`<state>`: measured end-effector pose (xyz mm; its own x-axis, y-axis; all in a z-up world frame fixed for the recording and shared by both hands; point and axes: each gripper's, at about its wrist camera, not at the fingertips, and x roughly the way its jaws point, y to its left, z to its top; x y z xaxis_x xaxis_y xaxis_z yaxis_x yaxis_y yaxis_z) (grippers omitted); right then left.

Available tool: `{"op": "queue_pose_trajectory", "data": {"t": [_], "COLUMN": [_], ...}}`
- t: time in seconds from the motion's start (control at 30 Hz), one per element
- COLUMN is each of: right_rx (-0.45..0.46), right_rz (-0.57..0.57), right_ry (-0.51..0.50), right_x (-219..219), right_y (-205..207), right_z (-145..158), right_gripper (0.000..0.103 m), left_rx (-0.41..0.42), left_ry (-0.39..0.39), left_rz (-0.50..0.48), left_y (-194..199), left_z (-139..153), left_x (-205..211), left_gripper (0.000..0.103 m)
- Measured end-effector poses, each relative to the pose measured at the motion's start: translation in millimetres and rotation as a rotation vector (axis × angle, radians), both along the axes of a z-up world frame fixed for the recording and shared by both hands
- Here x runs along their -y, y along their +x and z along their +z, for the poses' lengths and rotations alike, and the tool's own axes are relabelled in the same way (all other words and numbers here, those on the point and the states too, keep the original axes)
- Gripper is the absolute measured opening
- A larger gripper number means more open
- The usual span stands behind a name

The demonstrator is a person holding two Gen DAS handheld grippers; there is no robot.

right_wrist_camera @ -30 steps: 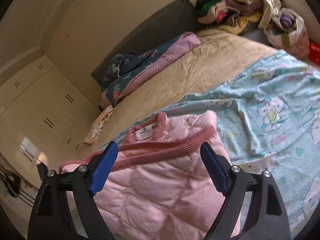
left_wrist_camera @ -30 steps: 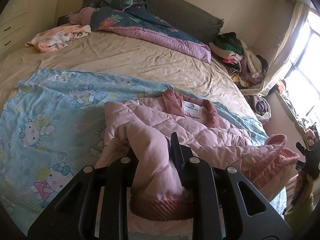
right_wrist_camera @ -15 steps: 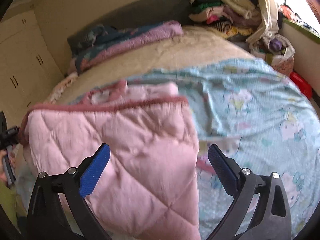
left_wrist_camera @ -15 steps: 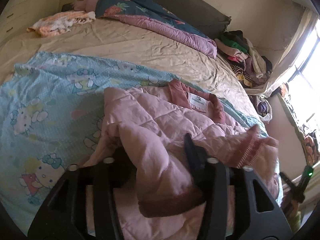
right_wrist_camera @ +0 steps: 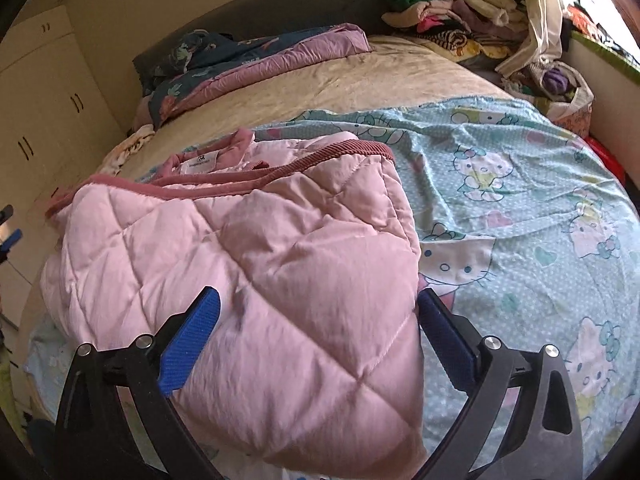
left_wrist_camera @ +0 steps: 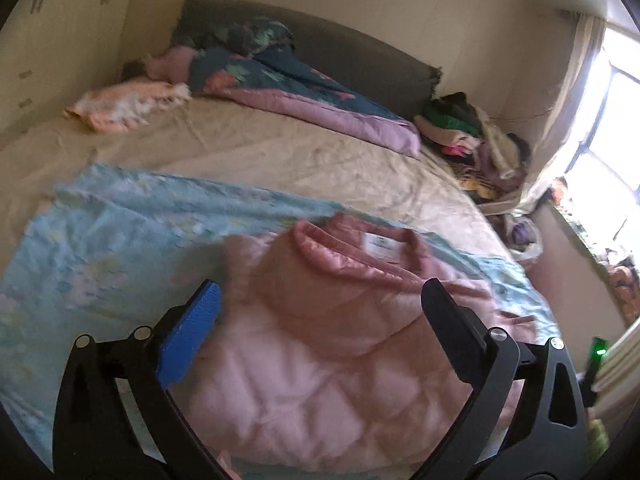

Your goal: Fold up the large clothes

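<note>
A pink quilted jacket (left_wrist_camera: pixel 320 352) with a darker ribbed collar and white neck label lies folded on a light blue cartoon-print sheet (left_wrist_camera: pixel 120 248) at the near edge of the bed. My left gripper (left_wrist_camera: pixel 320 320) is open and empty, hovering just above the jacket. In the right wrist view the jacket (right_wrist_camera: pixel 248 264) lies folded with its ribbed hem across the top. My right gripper (right_wrist_camera: pixel 320 320) is open and empty over its near part. The blue sheet (right_wrist_camera: pixel 520 208) spreads out to the right.
A beige bed sheet (left_wrist_camera: pixel 260 148) covers the far bed. A dark floral duvet with purple lining (left_wrist_camera: pixel 304 96) and a peach garment (left_wrist_camera: pixel 120 108) lie by the headboard. A heap of clothes (right_wrist_camera: pixel 452 24) sits at the far corner, beside a curtain and window (left_wrist_camera: pixel 612 140). Cupboards (right_wrist_camera: pixel 48 120) stand on the left.
My left gripper has let go of the pink sleeve and opened, and now hovers above the jacket. My right gripper stayed open and swung over the folded jacket.
</note>
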<state>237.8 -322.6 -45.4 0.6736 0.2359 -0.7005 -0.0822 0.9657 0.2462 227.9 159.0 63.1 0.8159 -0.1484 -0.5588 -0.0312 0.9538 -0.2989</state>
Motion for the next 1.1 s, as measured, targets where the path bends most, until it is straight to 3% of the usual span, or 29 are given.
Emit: {"op": "queue_pose_trajectory", "data": {"t": [0.2, 0.3, 0.47, 0.5, 0.53, 0.57, 0.6, 0.67, 0.8, 1.1], "right_rx": [0.037, 0.030, 0.040, 0.047, 0.056, 0.060, 0.070, 0.102, 0.169, 0.239], "right_rz": [-0.018, -0.020, -0.028, -0.029, -0.021, -0.016, -0.017, -0.004, 0.007, -0.024], "right_ry": [-0.045, -0.047, -0.058, -0.078, -0.097, -0.115, -0.143, -0.187, -0.222, -0.220], "right_x": [-2.7, -2.6, -4.3, -7.0, -10.3, -13.7, -17.3, -25.4, -35.1, -44.4], "right_y": [-15.7, -18.7, -17.8, -17.3, -16.1, -15.5, -14.7, -11.6, -0.2, 67.3], "right_z": [4.3, -1.5, -7.7, -7.5, -6.9, -6.9, -5.6, -0.2, 19.9, 59.9], "right_gripper": [0.098, 0.098, 0.097, 0.091, 0.086, 0.080, 0.066, 0.050, 0.031, 0.022], "left_rx": [-0.132, -0.187, -0.243, -0.256, -0.254, -0.249, -0.244, -0.223, -0.165, -0.087], "left_ry": [0.086, 0.067, 0.107, 0.121, 0.131, 0.147, 0.158, 0.144, 0.146, 0.130], "left_rz": [0.038, 0.009, -0.062, -0.082, -0.091, -0.088, -0.085, -0.083, -0.073, -0.004], "left_y": [3.5, 4.7, 10.8, 12.0, 12.1, 11.5, 11.4, 9.9, 8.7, 38.8], "left_z": [-53.0, -77.3, -104.3, -109.1, -111.0, -112.0, -112.5, -110.2, -93.0, -65.3], "left_x": [-18.6, -21.9, -5.7, 1.2, 5.2, 7.6, 8.9, 8.7, 9.6, 2.6], "left_gripper": [0.094, 0.094, 0.092, 0.080, 0.074, 0.059, 0.039, 0.025, 0.017, 0.016]}}
